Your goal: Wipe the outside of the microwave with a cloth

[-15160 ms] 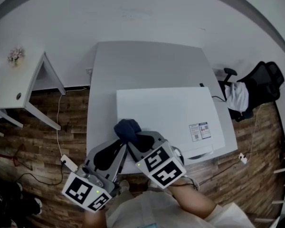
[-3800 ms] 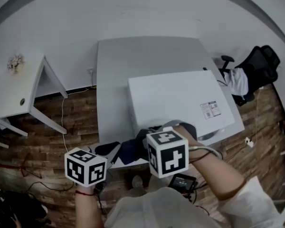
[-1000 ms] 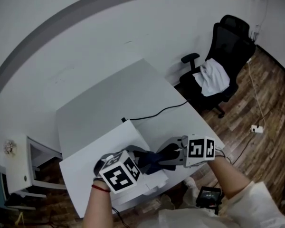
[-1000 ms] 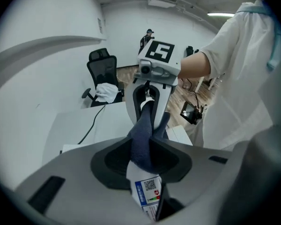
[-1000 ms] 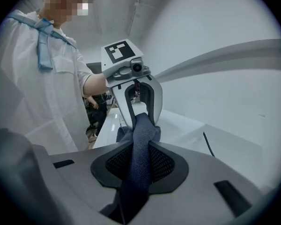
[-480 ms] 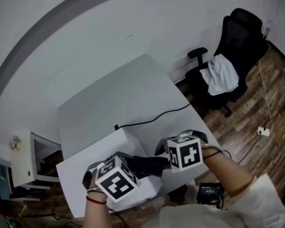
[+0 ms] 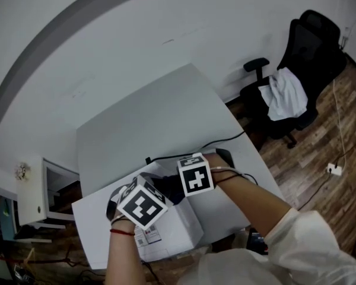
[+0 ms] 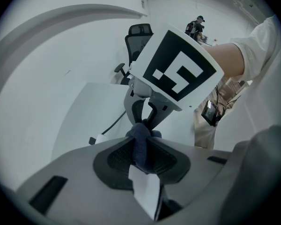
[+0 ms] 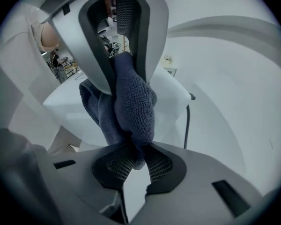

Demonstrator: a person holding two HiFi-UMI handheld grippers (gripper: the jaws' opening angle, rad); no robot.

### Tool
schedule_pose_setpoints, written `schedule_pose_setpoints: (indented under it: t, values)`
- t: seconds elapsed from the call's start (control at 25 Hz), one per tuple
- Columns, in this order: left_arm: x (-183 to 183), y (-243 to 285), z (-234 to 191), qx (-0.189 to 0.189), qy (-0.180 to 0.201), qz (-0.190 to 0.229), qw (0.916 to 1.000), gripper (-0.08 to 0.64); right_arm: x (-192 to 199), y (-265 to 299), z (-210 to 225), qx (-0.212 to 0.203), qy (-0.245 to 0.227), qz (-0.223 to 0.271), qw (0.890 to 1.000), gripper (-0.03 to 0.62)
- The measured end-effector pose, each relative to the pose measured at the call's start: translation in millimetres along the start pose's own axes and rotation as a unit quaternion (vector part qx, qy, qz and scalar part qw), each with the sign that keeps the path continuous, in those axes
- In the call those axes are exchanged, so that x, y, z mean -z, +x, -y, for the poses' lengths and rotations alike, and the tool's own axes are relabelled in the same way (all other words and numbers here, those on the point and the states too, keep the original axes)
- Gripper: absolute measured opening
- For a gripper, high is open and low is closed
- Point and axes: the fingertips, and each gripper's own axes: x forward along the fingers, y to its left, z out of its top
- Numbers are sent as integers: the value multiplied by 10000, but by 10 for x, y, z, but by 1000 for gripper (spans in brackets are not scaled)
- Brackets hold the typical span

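Note:
The dark blue cloth point(image 7: 166, 186) is bunched between both grippers above the white microwave point(image 7: 169, 233), near its back corner. My left gripper point(image 7: 156, 190) is shut on one end of the cloth point(image 8: 141, 150), its jaws having just been closing. My right gripper point(image 7: 177, 189) faces it almost tip to tip. Its jaws have just been closing and now pinch the other end of the cloth point(image 9: 131, 102). In the left gripper view the left gripper point(image 8: 143, 146) grips a narrow fold. In the right gripper view the right gripper point(image 9: 133, 156) holds a thick hanging wad.
The microwave stands on a grey table point(image 7: 142, 123), its black cable point(image 7: 225, 140) trailing to the right. A black office chair point(image 7: 296, 82) with a white garment stands at the right. A small white side table point(image 7: 29, 189) is at the left. Wooden floor lies around.
The right gripper has moved left, close to the left gripper. The cloth that was stretched between them is now bunched up.

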Motion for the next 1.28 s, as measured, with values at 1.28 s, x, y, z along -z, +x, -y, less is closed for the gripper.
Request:
schedule_pose_setpoints:
  t: [1.28]
  values:
    - [-104,74,-44,128,56,-311,9994,74,-145,266,60,-41,-369,943,9948,64]
